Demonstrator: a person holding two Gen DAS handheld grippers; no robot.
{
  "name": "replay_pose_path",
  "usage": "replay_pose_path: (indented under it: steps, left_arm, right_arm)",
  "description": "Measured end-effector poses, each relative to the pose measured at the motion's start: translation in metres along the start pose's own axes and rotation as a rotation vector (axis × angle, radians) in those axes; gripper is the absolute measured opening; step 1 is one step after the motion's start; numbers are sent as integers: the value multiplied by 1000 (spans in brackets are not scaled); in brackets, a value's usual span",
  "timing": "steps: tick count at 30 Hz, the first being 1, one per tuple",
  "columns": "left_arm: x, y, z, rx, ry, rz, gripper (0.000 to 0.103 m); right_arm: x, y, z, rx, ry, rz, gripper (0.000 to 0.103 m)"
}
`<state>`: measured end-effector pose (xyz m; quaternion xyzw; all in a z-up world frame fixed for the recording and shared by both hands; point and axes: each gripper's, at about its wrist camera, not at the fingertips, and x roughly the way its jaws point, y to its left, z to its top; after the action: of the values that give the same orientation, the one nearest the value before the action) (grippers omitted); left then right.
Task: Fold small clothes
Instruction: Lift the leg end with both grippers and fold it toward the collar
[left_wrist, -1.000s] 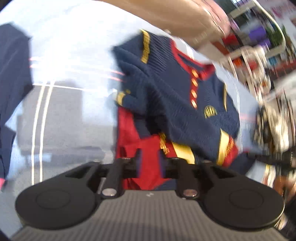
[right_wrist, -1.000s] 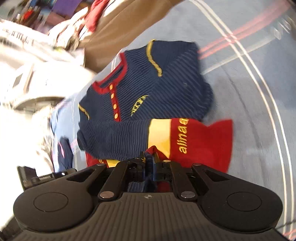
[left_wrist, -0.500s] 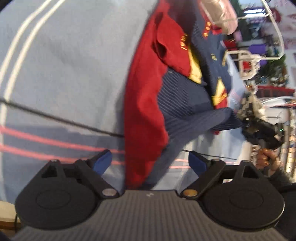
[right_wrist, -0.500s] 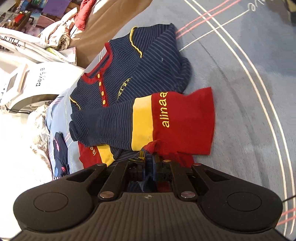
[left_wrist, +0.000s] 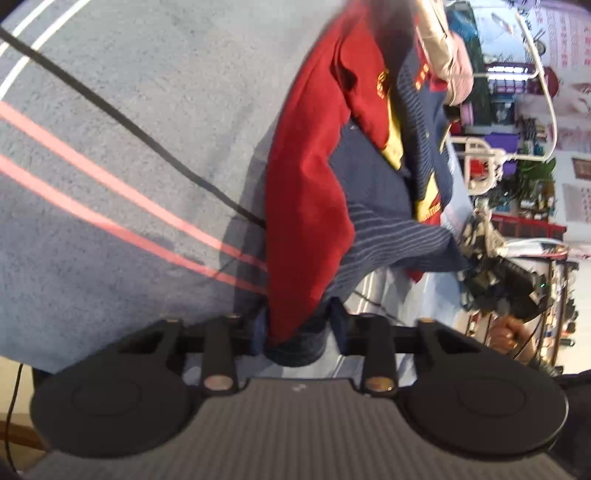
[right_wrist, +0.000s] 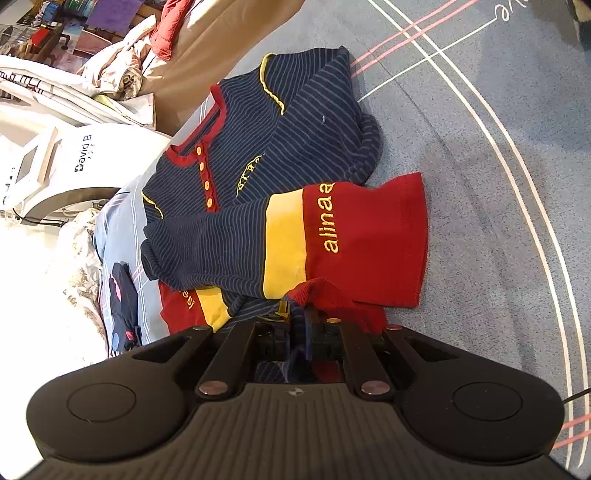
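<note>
Grey-blue carpet (right_wrist: 480, 155) w/ white & pink lines, white shelf rack (left_wrist: 480, 162), cluttered bright bkgd

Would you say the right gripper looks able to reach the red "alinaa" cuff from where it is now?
Probably yes: the red "alinaa" cuff lies uncovered just ahead of the right gripper, but that gripper is shut on the sweater's hem.

A small navy sweater (right_wrist: 280, 147) with thin pale stripes lies front-up on the grey carpet, partly folded. It has a red collar, a red placket with orange buttons, yellow piping and a yellow chest emblem. One sleeve (right_wrist: 295, 240) is folded across the body, its yellow band and red cuff reading "alinaa". In the left wrist view the red hem (left_wrist: 310, 206) is lifted and bunched.
</note>
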<state>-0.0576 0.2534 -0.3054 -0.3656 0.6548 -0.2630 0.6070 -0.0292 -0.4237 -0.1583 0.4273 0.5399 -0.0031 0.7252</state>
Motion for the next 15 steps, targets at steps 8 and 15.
replay_pose_path:
  steps: [8, 15]
  left_arm:
    - [-14, -47, 25, 32, -68, -108, 9]
    - [-30, -130, 145, 186, -201, -172, 9]
  right_arm:
    - [-9, -7, -4, 43, 4, 31, 13]
    - [-14, -6, 33, 261, -69, 189, 13]
